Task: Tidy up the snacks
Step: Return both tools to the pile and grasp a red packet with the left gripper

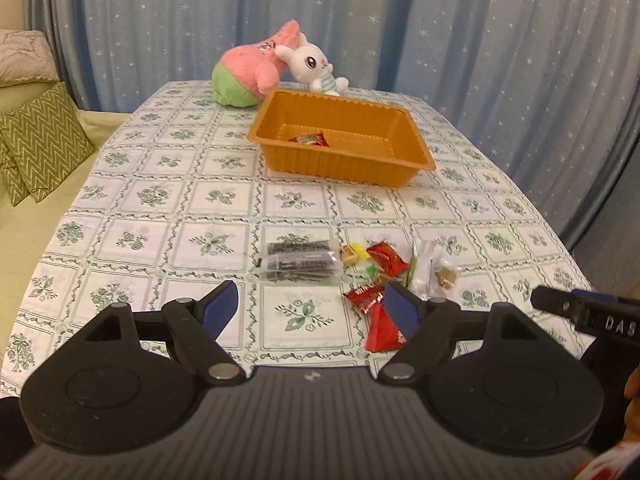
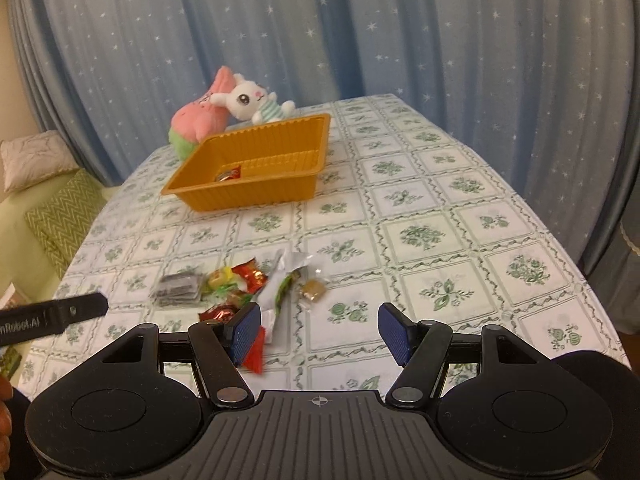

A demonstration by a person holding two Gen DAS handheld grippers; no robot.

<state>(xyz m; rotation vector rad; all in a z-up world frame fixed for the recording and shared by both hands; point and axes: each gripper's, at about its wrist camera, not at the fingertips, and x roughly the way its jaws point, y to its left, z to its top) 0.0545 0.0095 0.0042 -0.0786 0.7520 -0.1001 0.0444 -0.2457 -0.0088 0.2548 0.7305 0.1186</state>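
1. The surface (image 1: 168, 168), under a floral cloth, is the largest risk. The cloth looks loose, so a claw dragged across it could pull it into folds and shift the whole heap of snacks at the near edge.

2. The orange tray (image 1: 340, 160) stands well apart from the heap, toward the far end, just in front of a pink plush (image 1: 248, 68) and a white rabbit plush (image 1: 310, 66). It looks light; a snack dropped against its wall rather than inside could push it back into the toys. One red wrapper (image 1: 310, 139) already lies inside.

3. The left claw (image 1: 316, 312) is spread, nothing between its pads, with its right pad overlapping the red packets (image 1: 376, 320) in view. Closing from there could catch two packets together, or pinch a corner and let it slip.

4. The right claw (image 2: 320, 332) is also spread and empty, over bare cloth just right of the heap. The two claws are near each other, each showing at the edge of the other's view, so reaching for the same cluster could make them collide.

5. The dark packet (image 1: 298, 262) is flat and glossy; it may slide instead of lifting.

6. The clear-wrapped sweets (image 2: 314, 290) and the yellow candy (image 1: 352, 254) touch their neighbours, so a grab could scatter them or knock one off the near edge.
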